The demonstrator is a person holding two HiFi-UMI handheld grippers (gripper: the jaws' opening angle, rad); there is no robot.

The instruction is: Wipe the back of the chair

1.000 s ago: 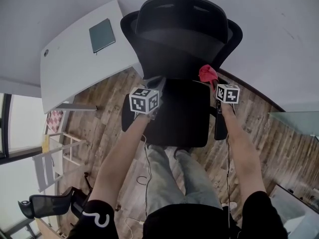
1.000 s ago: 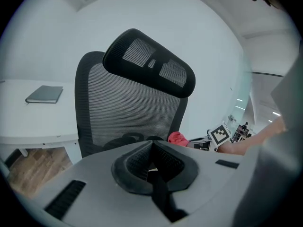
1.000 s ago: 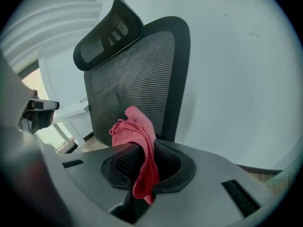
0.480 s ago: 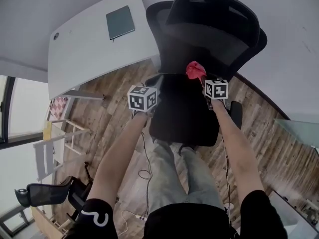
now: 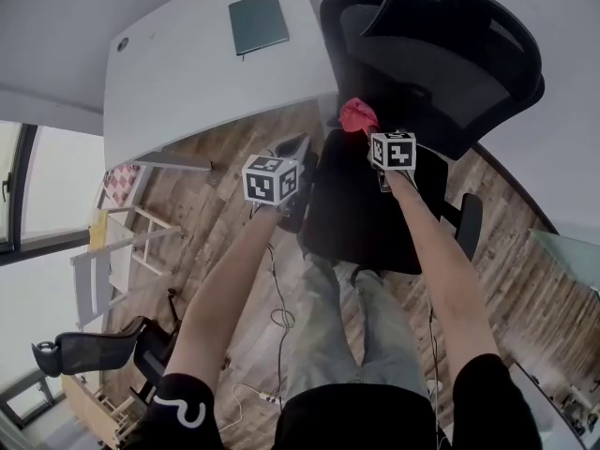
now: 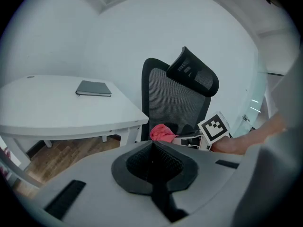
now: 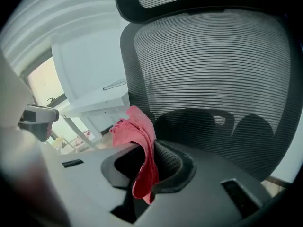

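No readable text — markers only

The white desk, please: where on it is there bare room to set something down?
The desk is bare from the notebook to its near edge and all along its left. Only the notebook's spot, toward the chair, is taken.

Both arms reach forward, left gripper closed and empty, right gripper pinching a red cloth.
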